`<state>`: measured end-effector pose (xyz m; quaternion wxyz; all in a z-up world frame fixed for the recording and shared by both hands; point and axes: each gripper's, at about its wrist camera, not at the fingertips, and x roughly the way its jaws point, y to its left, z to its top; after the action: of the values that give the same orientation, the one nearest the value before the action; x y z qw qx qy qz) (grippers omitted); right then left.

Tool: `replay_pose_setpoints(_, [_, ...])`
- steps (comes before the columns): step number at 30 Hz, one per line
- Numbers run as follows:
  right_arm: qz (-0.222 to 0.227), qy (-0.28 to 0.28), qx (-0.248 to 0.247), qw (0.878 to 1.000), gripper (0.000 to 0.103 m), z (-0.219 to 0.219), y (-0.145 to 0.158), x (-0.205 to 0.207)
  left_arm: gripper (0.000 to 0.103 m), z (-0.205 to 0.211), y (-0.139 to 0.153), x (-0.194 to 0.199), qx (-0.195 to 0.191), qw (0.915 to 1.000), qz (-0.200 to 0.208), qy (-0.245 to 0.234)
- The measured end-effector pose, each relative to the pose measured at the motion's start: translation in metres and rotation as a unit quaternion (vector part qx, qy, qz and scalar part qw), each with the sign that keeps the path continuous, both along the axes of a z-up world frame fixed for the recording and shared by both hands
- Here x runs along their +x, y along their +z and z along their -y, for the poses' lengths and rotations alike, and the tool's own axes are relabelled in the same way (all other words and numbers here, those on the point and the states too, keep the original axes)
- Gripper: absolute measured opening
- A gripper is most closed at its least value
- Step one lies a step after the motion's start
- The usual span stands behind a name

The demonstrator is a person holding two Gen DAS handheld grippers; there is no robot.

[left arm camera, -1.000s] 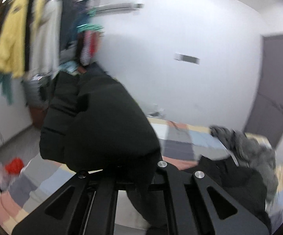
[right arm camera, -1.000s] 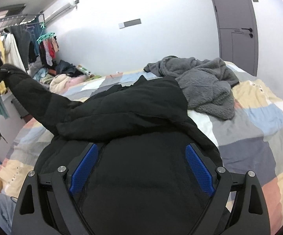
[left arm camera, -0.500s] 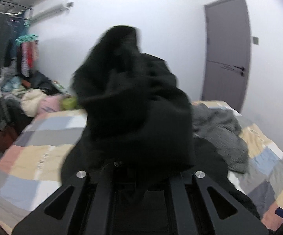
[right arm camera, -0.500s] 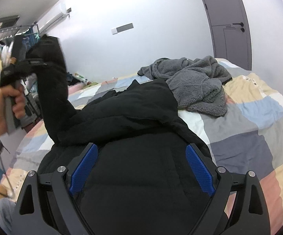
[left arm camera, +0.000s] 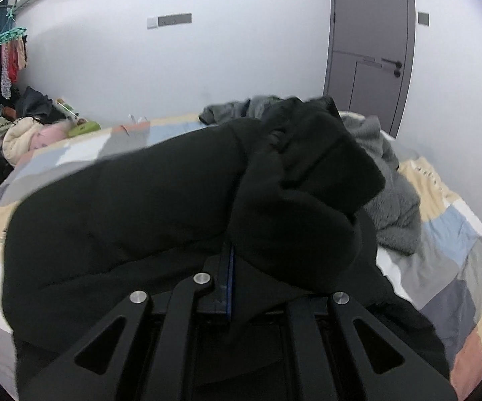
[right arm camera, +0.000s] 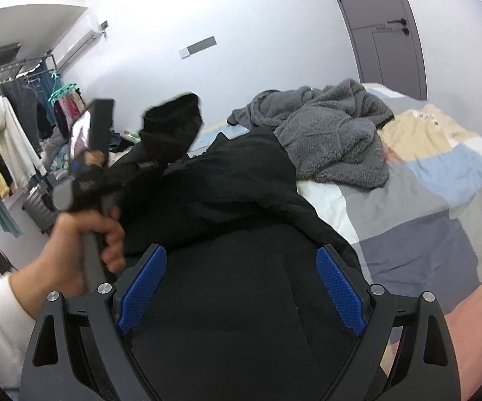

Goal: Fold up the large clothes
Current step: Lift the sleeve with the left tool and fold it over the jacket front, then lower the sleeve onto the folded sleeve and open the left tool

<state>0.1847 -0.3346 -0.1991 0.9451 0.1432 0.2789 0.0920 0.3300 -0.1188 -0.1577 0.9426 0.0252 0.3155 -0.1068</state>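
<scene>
A black padded jacket [right arm camera: 241, 200] lies spread on the bed. My left gripper [left arm camera: 229, 260] is shut on one of its sleeves [left arm camera: 307, 193], and the cuff flops forward over the fingers above the jacket's body [left arm camera: 124, 207]. In the right wrist view a person's hand [right arm camera: 84, 237] holds that gripper at the left, with the sleeve [right arm camera: 170, 130] raised over the jacket. My right gripper [right arm camera: 241, 290] hangs open just above the jacket's near part. Its blue pads [right arm camera: 144, 287] stand wide apart with nothing pinched between them.
A grey fleece garment [right arm camera: 334, 133] is heaped on the patchwork quilt [right arm camera: 441, 200] behind the jacket, to the right. A clothes rack [right arm camera: 3, 127] and piled clothes [left arm camera: 23, 133] line the left wall. A grey door [left arm camera: 371, 43] stands at the far right.
The left gripper has swung the sleeve from high at the left, across and down over the jacket's body. The right gripper has stayed open above the jacket, almost in place.
</scene>
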Motion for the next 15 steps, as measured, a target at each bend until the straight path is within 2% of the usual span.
replay_pose_setpoints(5, [-0.010,-0.002,-0.004,1.000,0.091,0.001,-0.009,0.014,0.005,0.012,-0.022,0.007,0.019,0.9998,-0.008,-0.007])
replay_pose_setpoints(10, [-0.012,0.010,-0.014,1.000,0.091,-0.002,-0.017,0.024,0.005,0.019,-0.023,0.002,0.039,0.9992,-0.005,-0.007])
replay_pose_setpoints(13, [-0.006,0.010,-0.015,1.000,0.091,-0.003,-0.016,0.024,0.012,0.020,-0.022,-0.004,0.055,0.9984,-0.006,-0.008])
replay_pose_setpoints(15, [0.009,0.008,-0.028,1.000,0.091,-0.006,-0.011,0.019,0.025,0.018,-0.020,-0.012,0.059,0.9982,-0.001,-0.006])
